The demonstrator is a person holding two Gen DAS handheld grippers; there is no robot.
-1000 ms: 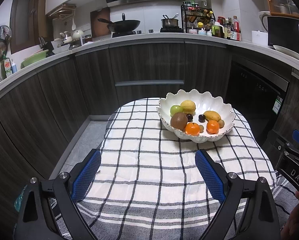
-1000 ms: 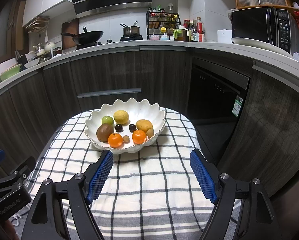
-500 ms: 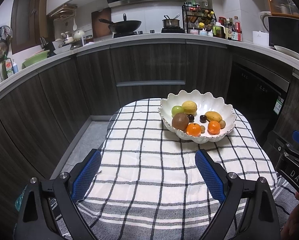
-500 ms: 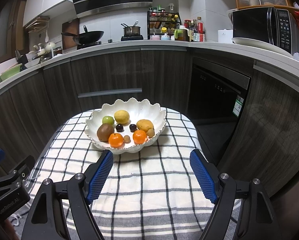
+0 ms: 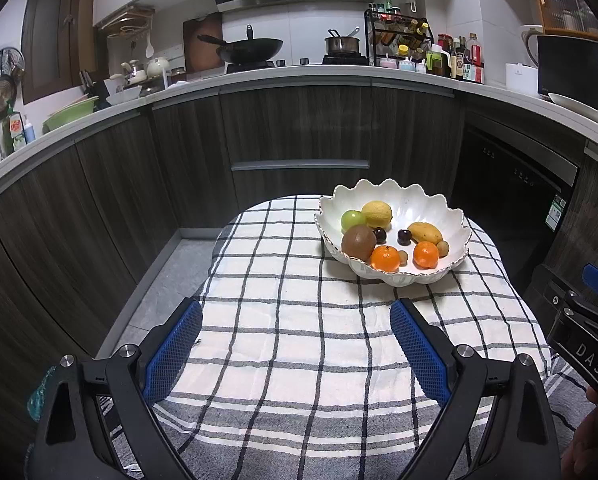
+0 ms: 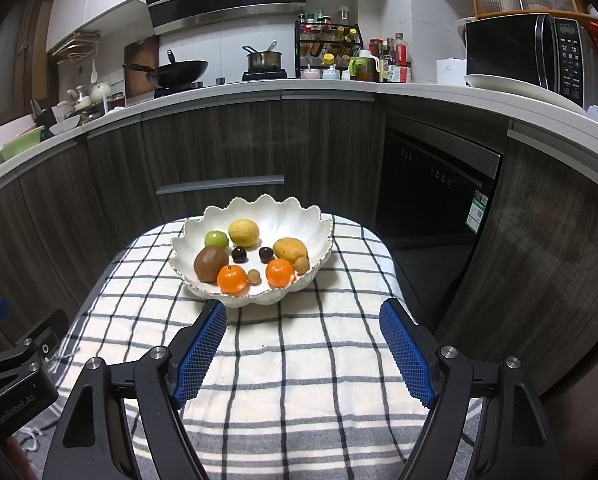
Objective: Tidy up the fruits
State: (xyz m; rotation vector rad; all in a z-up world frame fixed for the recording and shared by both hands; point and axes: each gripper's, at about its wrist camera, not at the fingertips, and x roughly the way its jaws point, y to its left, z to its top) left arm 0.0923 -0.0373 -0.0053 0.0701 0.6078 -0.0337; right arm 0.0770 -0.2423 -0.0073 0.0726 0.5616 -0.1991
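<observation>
Both tongs hang spread wide with nothing between their blue mesh pads; the left gripper (image 5: 295,316) hovers over the black-and-white checked tablecloth (image 5: 299,344) well short of the fruit, and the right gripper (image 6: 303,316) sits closer in, its left pad (image 6: 201,354) tip just beside the near rim of the white scalloped ceramic bowl (image 6: 283,208); whether it touches I cannot tell.

That bowl stands on the far part of the cloth-covered table, toward the dark wood cabinets (image 6: 227,140); all the fruit lies inside it. At the back rests a yellow lemon (image 6: 243,233) with a small green apple (image 6: 216,239) touching its left side; a brown kiwi (image 6: 211,263) sits at the left front, and against it a round orange tangerine (image 6: 231,279); a second tangerine (image 6: 279,273) lies to the right, with a small tan longan (image 6: 253,277) between the two. Two dark cherries (image 6: 239,255) sit apart in the middle; a yellow-orange mango (image 6: 290,250) lies at the right, another tan longan (image 6: 302,265) touching its front end.

From the left view the same bowl (image 5: 403,200) appears right of centre, beyond the left gripper's right pad (image 5: 419,354); the right tool's black body (image 5: 583,344) shows at the frame's edge.

Behind, on the white countertop (image 6: 339,88), stand a black wok (image 6: 179,70), a steel saucepan (image 6: 263,60) and a black microwave (image 6: 523,52).
</observation>
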